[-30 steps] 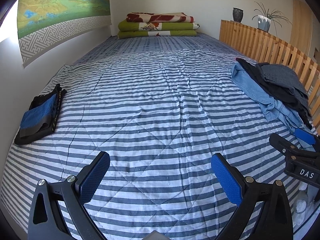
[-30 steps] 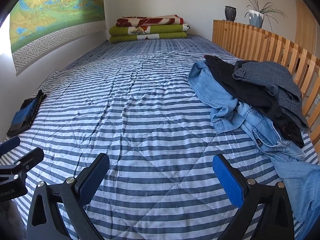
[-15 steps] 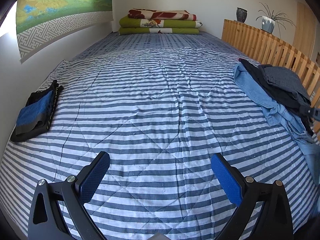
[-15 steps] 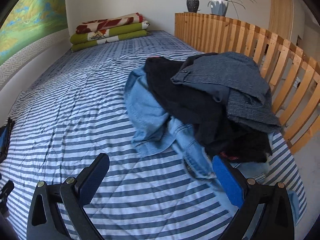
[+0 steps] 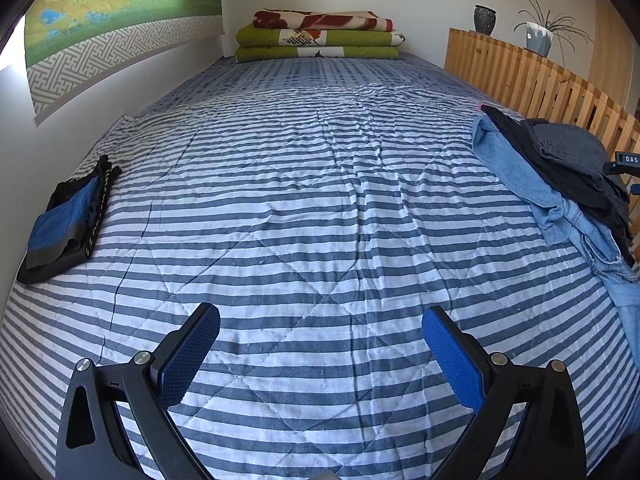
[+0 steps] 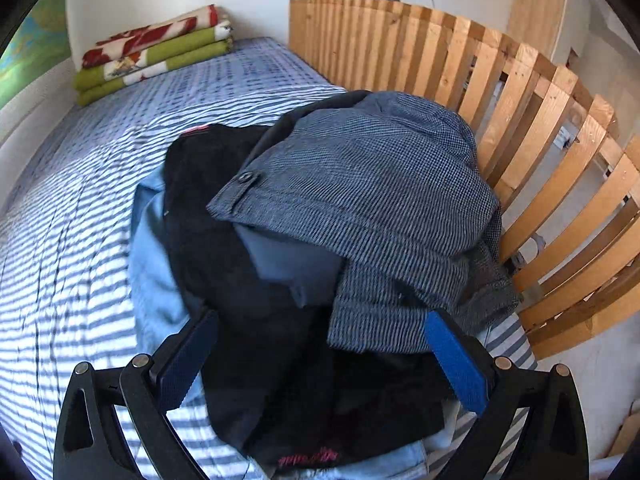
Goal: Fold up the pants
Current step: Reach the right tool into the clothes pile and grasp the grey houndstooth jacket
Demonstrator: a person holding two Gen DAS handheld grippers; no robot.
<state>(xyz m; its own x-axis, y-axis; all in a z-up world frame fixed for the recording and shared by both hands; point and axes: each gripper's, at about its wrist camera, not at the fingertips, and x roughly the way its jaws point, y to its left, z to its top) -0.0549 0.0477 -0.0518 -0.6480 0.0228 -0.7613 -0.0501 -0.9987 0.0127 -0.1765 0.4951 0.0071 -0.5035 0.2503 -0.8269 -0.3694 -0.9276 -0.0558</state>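
A rumpled heap of pants [image 6: 320, 240] lies at the bed's three o'clock edge beside the slatted wooden rail [image 6: 540, 128]: grey woven trousers [image 6: 380, 184] with a buttoned tab on top, soft black fabric [image 6: 248, 280] under them, pale denim [image 6: 150, 264] lowest. The right gripper [image 6: 320, 360] hangs just over the heap, jaws spread, grasping nothing. The left gripper [image 5: 320, 352], equally released, hovers above the quilted striped bedspread [image 5: 300, 200].
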